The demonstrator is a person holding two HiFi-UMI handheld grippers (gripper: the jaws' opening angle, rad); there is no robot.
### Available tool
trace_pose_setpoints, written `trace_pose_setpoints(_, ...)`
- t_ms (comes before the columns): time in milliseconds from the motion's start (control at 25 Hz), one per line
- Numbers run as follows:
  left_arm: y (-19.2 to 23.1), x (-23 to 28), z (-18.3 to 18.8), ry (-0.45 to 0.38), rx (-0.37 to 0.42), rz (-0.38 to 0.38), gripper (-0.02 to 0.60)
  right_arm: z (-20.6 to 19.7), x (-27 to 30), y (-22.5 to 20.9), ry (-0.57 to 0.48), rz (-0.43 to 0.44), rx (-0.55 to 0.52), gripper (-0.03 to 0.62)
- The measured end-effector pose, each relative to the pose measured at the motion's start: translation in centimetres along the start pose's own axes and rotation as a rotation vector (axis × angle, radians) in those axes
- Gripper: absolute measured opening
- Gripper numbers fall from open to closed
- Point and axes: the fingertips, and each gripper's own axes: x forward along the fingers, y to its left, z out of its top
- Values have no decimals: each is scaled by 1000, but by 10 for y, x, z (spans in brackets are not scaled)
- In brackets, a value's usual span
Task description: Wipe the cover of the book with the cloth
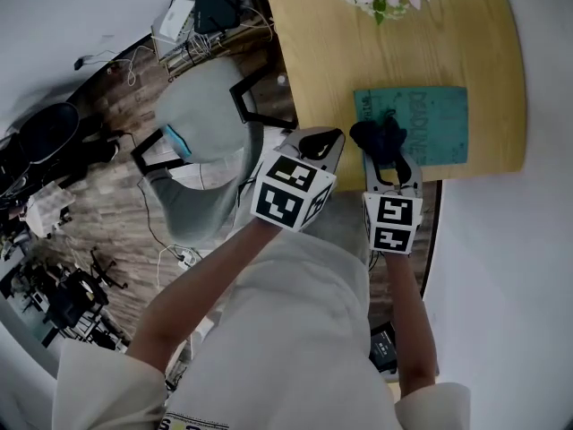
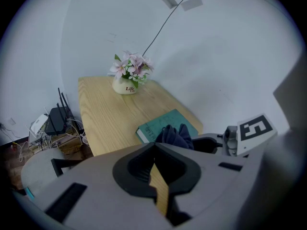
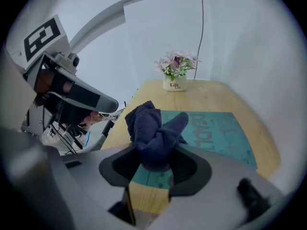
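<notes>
Light wood table [image 1: 313,52] w/ rounded corners is standing against a white wall [image 2: 216,56]. Teal book [image 1: 439,128] is lying flat, cover up, near the person-side edge, twd the right corner. White pot of pink flowers [image 3: 175,83] is sitting at the far end, well apart from it.

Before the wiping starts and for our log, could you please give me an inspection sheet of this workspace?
Surface: light wooden table.
Job's things: teal book lying flat at the near right corner; dark cloth bunched over its left part.
Clutter: flower pot at the far end.
Grippers: right gripper shut on the cloth; left gripper jaws together, nothing between them.
Cables: tangle by a black router left of the table; one wall cable.
Surroundings: grey chair, white walls.
</notes>
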Motion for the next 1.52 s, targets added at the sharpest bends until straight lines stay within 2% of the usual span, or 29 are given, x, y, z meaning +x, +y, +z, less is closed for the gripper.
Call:
trace_pose_setpoints(240, 6, -6, 2, -5, -2, 11, 11, 13, -1, 22, -47, 100, -10, 184)
trace_pose_setpoints(400, 8, -9, 5, -11, 0, 14, 11, 22, -11, 19, -76, 92, -9, 184)
trace_pose_setpoints(760, 9, -12, 16, -25, 4, 13, 11, 34, -34, -61, -110, -69, 50, 183)
trace_pose_setpoints(1160, -5, -11, 29, -24, 43, -11, 11, 25, -38, -166, -60, -233, 148, 183)
trace_pose_setpoints(1520, -3, -12, 29, -5, 68, -7, 11, 17, -3, -206, -2, -312, 261, 184)
